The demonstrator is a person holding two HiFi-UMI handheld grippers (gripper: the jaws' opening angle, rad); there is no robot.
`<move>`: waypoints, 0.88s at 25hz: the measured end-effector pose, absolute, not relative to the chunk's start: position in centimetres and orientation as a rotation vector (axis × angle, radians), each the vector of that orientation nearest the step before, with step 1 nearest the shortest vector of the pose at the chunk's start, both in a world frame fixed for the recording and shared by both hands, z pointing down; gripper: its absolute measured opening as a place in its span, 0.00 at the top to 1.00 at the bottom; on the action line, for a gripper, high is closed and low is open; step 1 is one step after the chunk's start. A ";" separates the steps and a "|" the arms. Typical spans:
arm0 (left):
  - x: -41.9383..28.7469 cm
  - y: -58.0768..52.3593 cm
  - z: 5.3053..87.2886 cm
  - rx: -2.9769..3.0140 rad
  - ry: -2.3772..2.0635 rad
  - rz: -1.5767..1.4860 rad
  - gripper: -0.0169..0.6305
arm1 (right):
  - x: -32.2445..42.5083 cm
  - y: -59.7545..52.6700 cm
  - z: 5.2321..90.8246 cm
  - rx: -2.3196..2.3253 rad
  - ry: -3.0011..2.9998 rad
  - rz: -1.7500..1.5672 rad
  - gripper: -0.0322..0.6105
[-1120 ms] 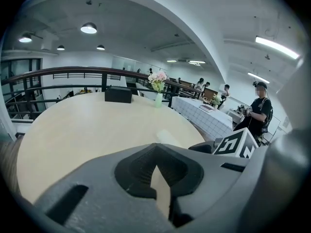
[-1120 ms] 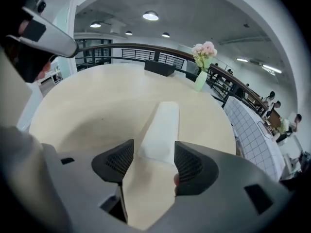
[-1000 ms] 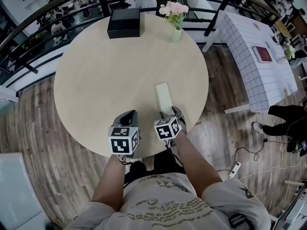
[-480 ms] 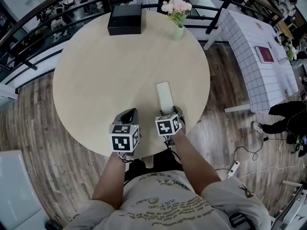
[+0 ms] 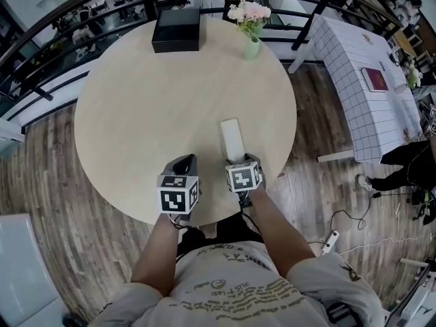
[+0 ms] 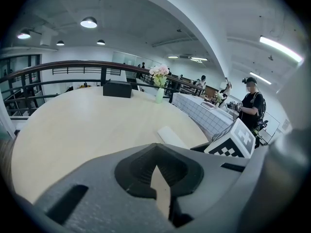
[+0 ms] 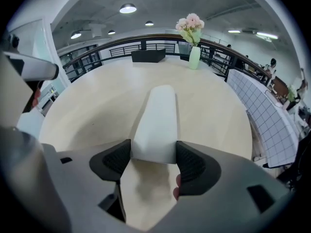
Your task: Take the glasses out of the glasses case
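A round, pale worktop (image 5: 150, 101) is seen from above, with your 2 grippers low over its near edge. The case (image 5: 232, 138), white and closed, lies flat on the worktop right of centre, its long side running away from you.

Your right gripper (image 5: 240, 161) points steeply down at the near end of the case. Its jaws stand wide apart and have just been opening. The right gripper view shows the near end of the case between the 2 dark pads (image 7: 194, 161), 1 at each side. I cannot tell whether the pads touch it.

Your left gripper (image 5: 182, 161) is just beside the right one, to its left, over bare worktop. Its jaws are together with nothing between them; only a thin sliver of worktop shows through.

At the far edge of the worktop sit a black box (image 5: 176, 30) and, to its right, a vase (image 5: 250, 46) of pink flowers, both well apart from the case.
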State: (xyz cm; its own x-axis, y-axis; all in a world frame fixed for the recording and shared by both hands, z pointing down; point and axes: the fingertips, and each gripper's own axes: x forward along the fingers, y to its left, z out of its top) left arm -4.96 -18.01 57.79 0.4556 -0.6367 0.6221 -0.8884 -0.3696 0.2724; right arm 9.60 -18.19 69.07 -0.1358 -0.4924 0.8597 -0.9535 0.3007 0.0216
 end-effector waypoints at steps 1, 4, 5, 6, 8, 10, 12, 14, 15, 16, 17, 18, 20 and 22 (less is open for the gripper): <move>-4.7 -18.2 58.1 2.124 -1.260 0.567 0.96 | 9.7 -18.2 69.1 1.300 -1.776 0.748 0.50; -3.7 -18.6 59.2 2.107 -1.231 0.572 0.96 | 10.1 -18.1 69.5 1.285 -1.803 0.845 0.50; -3.2 -18.8 59.6 2.102 -1.218 0.570 0.96 | 10.1 -18.1 69.5 1.279 -1.817 0.864 0.50; -2.7 -19.0 59.9 2.098 -1.204 0.567 0.96 | 10.1 -18.1 69.4 1.271 -1.832 0.875 0.50; -1.6 -19.5 60.4 2.098 -1.182 0.561 0.96 | 10.1 -17.9 69.3 1.245 -1.869 0.876 0.50; -0.6 -20.3 61.0 2.103 -1.159 0.560 0.96 | 10.2 -17.7 69.3 1.201 -1.905 0.854 0.50; 0.5 -21.4 61.6 2.105 -1.128 0.557 0.96 | 10.2 -17.7 69.2 1.163 -1.933 0.847 0.50; 1.4 -22.4 62.3 2.095 -1.101 0.545 0.96 | 10.2 -17.7 69.2 1.144 -1.953 0.873 0.50; 1.9 -22.8 62.7 2.083 -1.091 0.536 0.96 | 10.2 -17.8 69.2 1.135 -1.963 0.889 0.50; 2.2 -23.2 63.1 2.067 -1.085 0.527 0.96 | 10.2 -17.7 69.1 1.126 -1.974 0.904 0.50; 2.5 -23.5 63.5 2.048 -1.081 0.518 0.96 | 10.2 -17.7 69.1 1.118 -1.984 0.916 0.50; 2.8 -23.8 63.8 2.030 -1.078 0.511 0.96 | 10.2 -17.7 69.0 1.110 -1.995 0.924 0.50; 3.3 -24.2 64.5 1.998 -1.073 0.503 0.96 | 10.3 -17.7 69.0 1.094 -2.012 0.928 0.50; 3.6 -24.7 65.2 1.971 -1.071 0.491 0.96 | 10.3 -17.6 69.0 1.075 -2.030 0.922 0.50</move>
State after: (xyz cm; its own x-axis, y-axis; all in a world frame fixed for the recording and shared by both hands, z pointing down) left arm 3.61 -24.69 65.15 0.5618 -0.5062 0.6544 -0.8261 -0.3015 0.4760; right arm 10.32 -17.64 68.98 -0.4489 -0.4056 0.7962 -0.8664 0.4156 -0.2768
